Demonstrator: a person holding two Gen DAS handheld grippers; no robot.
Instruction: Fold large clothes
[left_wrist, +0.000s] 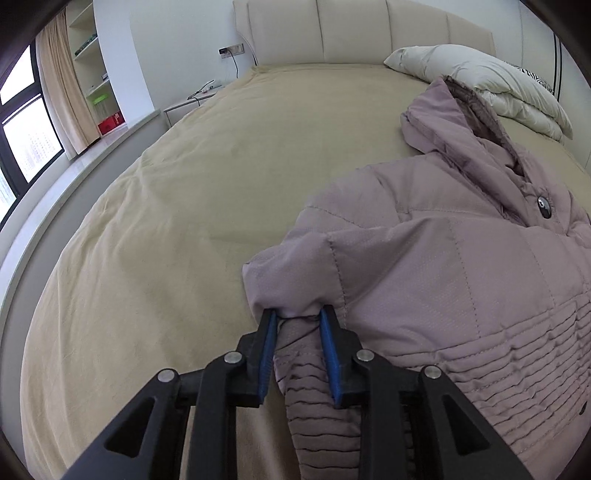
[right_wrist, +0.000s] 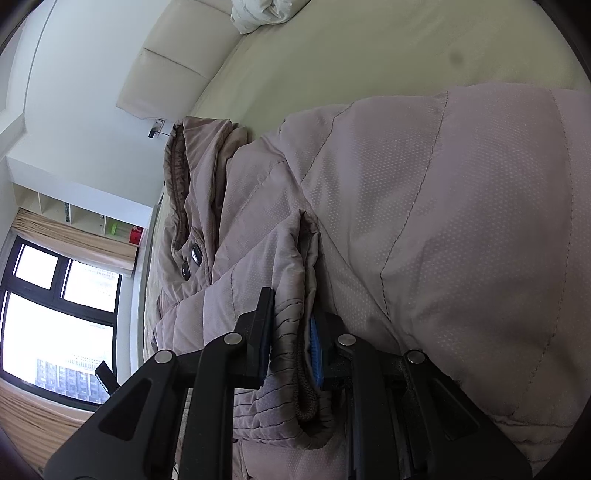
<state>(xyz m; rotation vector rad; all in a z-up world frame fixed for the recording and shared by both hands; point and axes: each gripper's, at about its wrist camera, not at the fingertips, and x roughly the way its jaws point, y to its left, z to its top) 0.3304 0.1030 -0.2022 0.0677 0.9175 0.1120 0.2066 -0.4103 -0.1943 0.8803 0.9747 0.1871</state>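
Left claw (left_wrist: 297, 315): blue pads clamped on gathered fold at left edge of mauve quilted hooded padded jacket (left_wrist: 461, 266). Right claw (right_wrist: 291, 325): clenched on ribbed-trimmed jacket edge. Jacket lies on right side of beige-sheeted bed (left_wrist: 184, 184), hood toward far white pillow (left_wrist: 480, 77). Judged: soft, bulky, light, springy, shell somewhat slippery; grip stitched seams, cuffs, hem, bunching padding deep between pads.

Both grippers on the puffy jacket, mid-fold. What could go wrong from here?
1. The left gripper bites only a thin fold of the jacket; it may slip out.
2. The right gripper clamps a bulky cuff, which may spring free.
3. The hood lies near the pillow and may snag it.
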